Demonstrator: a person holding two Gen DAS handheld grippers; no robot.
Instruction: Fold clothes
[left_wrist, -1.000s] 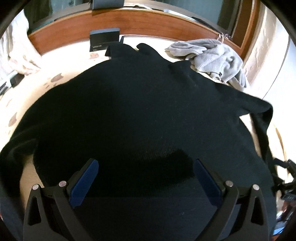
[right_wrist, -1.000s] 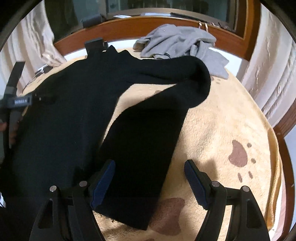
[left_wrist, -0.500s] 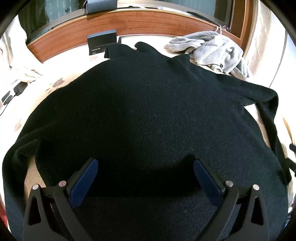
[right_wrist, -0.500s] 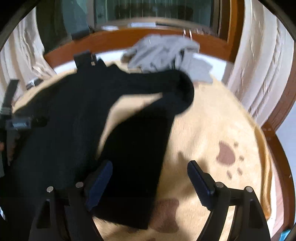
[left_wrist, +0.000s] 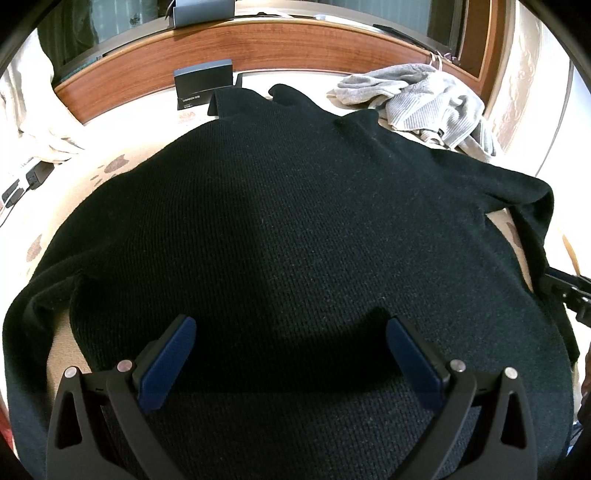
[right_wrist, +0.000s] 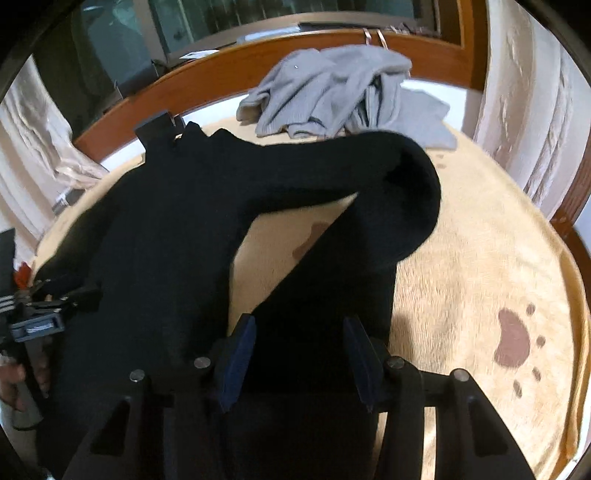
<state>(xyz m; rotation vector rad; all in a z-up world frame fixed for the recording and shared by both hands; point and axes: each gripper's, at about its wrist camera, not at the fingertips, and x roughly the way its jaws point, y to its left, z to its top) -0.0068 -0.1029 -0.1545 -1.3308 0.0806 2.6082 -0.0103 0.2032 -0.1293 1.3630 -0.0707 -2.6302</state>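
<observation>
A black knit sweater lies spread on a tan blanket with paw prints. My left gripper is open, low over the sweater's lower body, and holds nothing. In the right wrist view the sweater's right sleeve is bent back toward me. My right gripper has its jaws partly closed around the end of that sleeve; the cloth fills the gap, and the pads are not clearly pressing it. The left gripper shows in the right wrist view at the far left.
A crumpled grey garment lies at the back, also in the left wrist view. A dark box stands by the wooden headboard. Pale curtains hang at the right. A power strip lies at the left.
My right gripper has moved forward over the sleeve end and its jaws have narrowed around it. My left gripper has dropped slightly closer to the sweater, still open.
</observation>
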